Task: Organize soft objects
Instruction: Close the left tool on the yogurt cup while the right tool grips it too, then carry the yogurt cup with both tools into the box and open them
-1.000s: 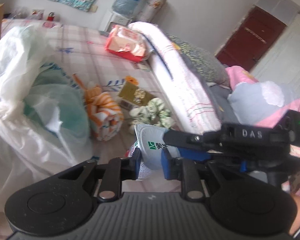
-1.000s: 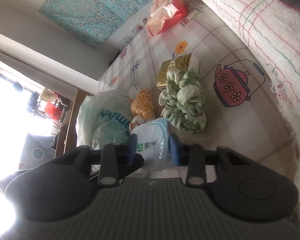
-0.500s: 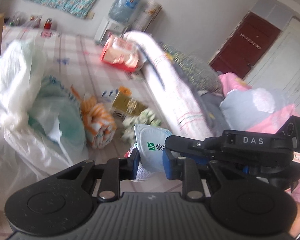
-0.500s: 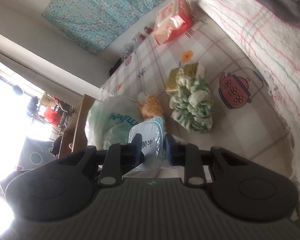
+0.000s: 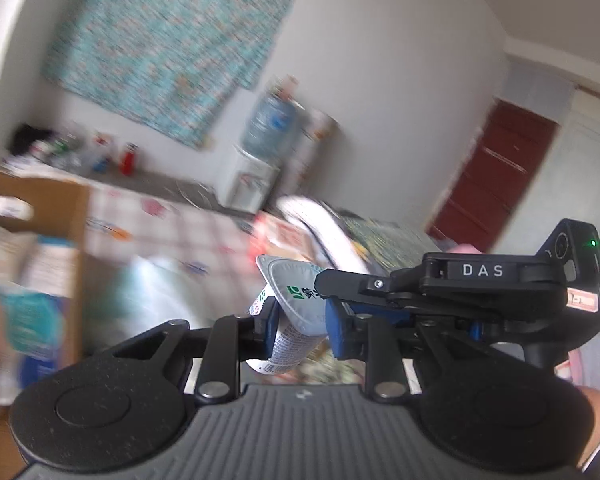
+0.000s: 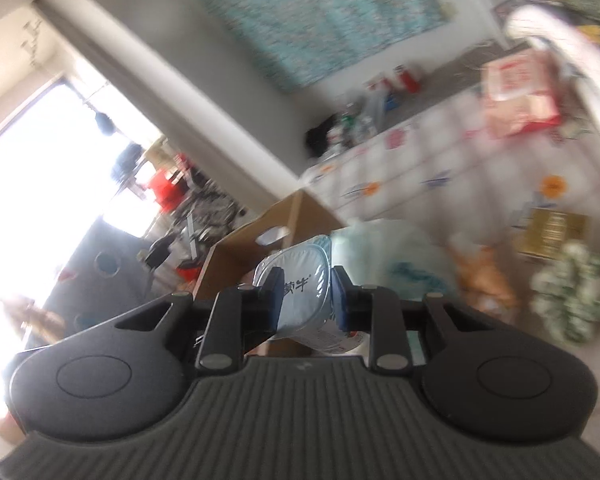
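Observation:
Both grippers are shut on one soft white pouch with green print. In the left wrist view the pouch [image 5: 296, 312] sits between my left gripper's [image 5: 300, 320] blue pads, and the right gripper's body [image 5: 460, 280] reaches in from the right. In the right wrist view the pouch [image 6: 304, 292] is clamped in my right gripper [image 6: 306, 296], lifted above the bed. A green-white scrunchie [image 6: 568, 304], an orange striped soft toy [image 6: 484, 276] and a clear plastic bag [image 6: 388, 252] lie on the checked sheet, blurred.
An open cardboard box [image 5: 52, 248] with packages inside stands at the left, also in the right wrist view [image 6: 260, 248]. A red-white packet [image 6: 516, 92], a gold box [image 6: 552, 232] and a rolled blanket [image 5: 324, 224] lie on the bed. A water dispenser [image 5: 264, 140] stands by the wall.
Both grippers have lifted the pouch off the bed and swung up and left toward the cardboard box. The views now show the wall and box, with motion blur.

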A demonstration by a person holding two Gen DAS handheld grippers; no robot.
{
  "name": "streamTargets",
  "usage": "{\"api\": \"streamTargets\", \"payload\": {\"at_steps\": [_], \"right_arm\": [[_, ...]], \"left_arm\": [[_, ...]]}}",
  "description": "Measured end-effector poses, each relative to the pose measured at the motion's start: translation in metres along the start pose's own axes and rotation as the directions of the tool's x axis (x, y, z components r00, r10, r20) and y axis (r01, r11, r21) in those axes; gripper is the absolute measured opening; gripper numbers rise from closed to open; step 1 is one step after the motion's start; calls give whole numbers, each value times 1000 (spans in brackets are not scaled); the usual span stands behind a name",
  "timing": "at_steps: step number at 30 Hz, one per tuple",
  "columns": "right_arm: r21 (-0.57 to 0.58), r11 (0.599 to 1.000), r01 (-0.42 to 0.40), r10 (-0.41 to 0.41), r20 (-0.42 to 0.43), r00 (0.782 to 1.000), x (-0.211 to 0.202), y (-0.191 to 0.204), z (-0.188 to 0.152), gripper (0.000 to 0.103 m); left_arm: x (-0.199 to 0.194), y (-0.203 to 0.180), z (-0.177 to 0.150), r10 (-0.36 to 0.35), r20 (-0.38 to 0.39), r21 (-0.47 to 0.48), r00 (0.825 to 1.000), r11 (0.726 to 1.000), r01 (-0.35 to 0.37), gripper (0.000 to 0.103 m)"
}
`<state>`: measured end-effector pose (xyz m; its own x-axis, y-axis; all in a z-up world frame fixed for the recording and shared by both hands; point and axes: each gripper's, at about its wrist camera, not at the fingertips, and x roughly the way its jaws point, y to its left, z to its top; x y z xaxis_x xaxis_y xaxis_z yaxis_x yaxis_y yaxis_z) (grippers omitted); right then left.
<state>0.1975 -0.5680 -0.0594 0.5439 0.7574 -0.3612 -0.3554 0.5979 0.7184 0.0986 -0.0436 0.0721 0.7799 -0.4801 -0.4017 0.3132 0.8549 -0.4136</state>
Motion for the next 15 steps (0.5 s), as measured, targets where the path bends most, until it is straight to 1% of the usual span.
{"api": "streamTargets", "payload": {"at_steps": [3,6,9,11,15], "right_arm": [[-42,997,-69,65,-85,994,36,36,4,26],[-78,990,-121,103,-203,974,78,72,0,26],[-110,985,-136,94,-324,941,118,100,-12,26],[-130,983,-132,71,-397,915,141,113,-23,26],[-195,976,-99,-16,-514,858,173,133,-46,26]], "left_arm": [[-30,26,11,78,30,-36,996,996,-77,25],[-58,55,18,173,26,-103,985,980,-169,25],[-79,85,14,237,-9,-175,971,956,-235,25],[-88,104,8,261,-41,-223,964,939,-263,25],[-97,141,-9,252,-115,-335,961,901,-276,25]]}}
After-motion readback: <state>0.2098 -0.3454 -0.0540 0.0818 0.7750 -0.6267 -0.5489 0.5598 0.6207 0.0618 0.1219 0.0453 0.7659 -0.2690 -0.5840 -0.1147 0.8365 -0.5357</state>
